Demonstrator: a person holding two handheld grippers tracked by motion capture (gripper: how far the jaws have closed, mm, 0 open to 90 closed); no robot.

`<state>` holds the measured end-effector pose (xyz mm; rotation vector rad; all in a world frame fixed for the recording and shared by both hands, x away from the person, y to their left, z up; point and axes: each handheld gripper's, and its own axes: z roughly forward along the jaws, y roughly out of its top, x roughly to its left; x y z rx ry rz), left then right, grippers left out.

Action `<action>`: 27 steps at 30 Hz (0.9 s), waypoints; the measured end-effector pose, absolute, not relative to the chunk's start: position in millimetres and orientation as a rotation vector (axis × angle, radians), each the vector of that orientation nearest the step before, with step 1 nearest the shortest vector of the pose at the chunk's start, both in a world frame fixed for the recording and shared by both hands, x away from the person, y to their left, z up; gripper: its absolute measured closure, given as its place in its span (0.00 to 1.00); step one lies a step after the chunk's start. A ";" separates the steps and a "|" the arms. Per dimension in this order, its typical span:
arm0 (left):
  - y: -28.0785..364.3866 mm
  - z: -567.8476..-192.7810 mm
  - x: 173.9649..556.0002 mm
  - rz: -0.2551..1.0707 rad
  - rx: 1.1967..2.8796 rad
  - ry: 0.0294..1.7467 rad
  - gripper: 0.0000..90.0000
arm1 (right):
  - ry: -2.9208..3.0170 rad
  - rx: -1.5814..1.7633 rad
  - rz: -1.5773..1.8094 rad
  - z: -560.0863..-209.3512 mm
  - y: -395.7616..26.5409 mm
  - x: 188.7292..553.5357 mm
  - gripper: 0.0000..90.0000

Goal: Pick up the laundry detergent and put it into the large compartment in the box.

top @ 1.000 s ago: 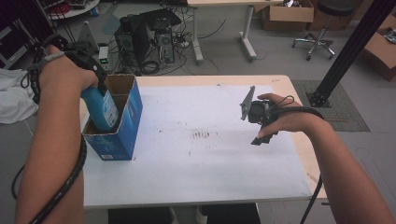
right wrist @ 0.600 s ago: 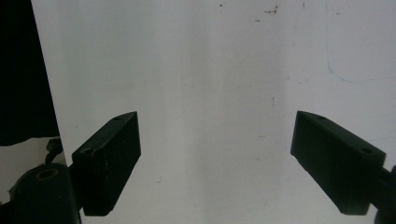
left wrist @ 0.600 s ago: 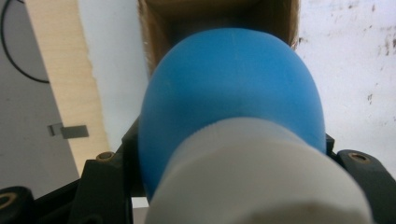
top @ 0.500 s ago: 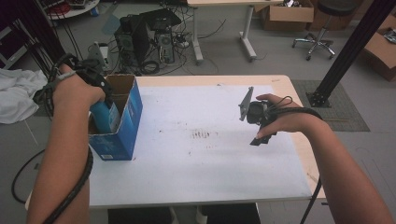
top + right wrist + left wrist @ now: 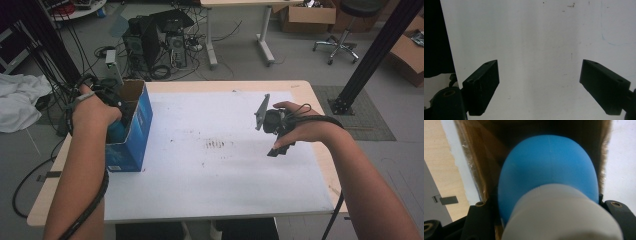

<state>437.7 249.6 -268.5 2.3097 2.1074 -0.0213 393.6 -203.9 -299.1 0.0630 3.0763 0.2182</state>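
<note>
Left gripper (image 5: 107, 107) was clamped on the blue bottle (image 5: 549, 170) with its white cap (image 5: 559, 212), inside the blue cardboard box (image 5: 137, 125) at frame left. Right gripper (image 5: 539, 87) hung mid-right over the white table sheet (image 5: 210, 165), jaws wide apart, holding nothing.

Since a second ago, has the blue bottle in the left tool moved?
Yes. The blue bottle has gone down into the blue box: earlier most of it stood above the box's rim, now just a bit shows inside, under the left hand.

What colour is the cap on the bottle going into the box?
White, on a blue bottle; the cap shows best in the left gripper view.
</note>
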 end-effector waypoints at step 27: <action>255.9 -292.1 432.8 -0.017 2.319 2.100 0.44 | 3.079 0.072 0.224 -303.6 -204.6 393.0 0.18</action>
